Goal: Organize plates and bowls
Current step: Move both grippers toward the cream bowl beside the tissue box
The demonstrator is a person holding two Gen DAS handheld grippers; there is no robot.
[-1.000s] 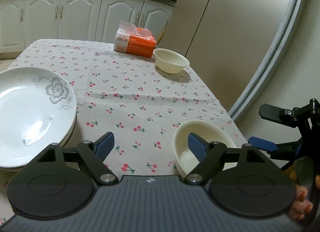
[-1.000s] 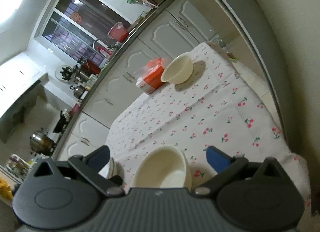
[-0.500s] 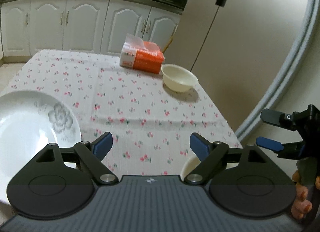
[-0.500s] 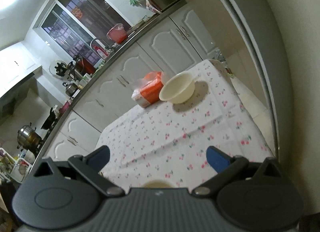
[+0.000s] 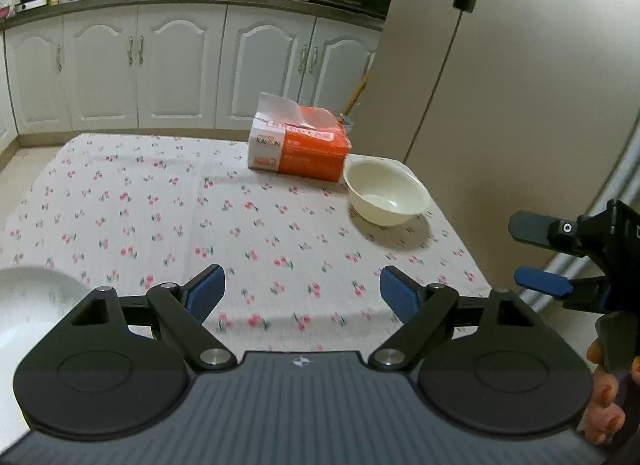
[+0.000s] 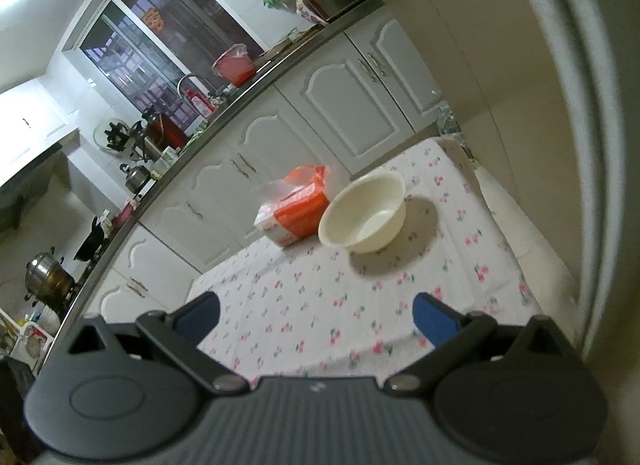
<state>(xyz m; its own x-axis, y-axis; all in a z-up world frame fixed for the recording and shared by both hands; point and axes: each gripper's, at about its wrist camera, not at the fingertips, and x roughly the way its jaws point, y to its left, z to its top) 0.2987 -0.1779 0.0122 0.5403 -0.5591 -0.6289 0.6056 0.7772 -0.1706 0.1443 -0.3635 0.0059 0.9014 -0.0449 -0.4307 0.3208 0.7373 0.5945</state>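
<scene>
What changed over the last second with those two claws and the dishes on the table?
Both claws pulled up and back from the near edge: the near bowl has dropped out of both views, and only the rim of the white plate shows at the left. The left claw and right claw stayed open and empty. The far bowl and the tissue box kept their places on the tablecloth.

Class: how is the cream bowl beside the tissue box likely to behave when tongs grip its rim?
The cream bowl looks glossy, so likely slippery under the pads. Its thin, flared rim suggests it is fairly light. Its base is narrower than its rim, so it may tip if pushed.
</scene>
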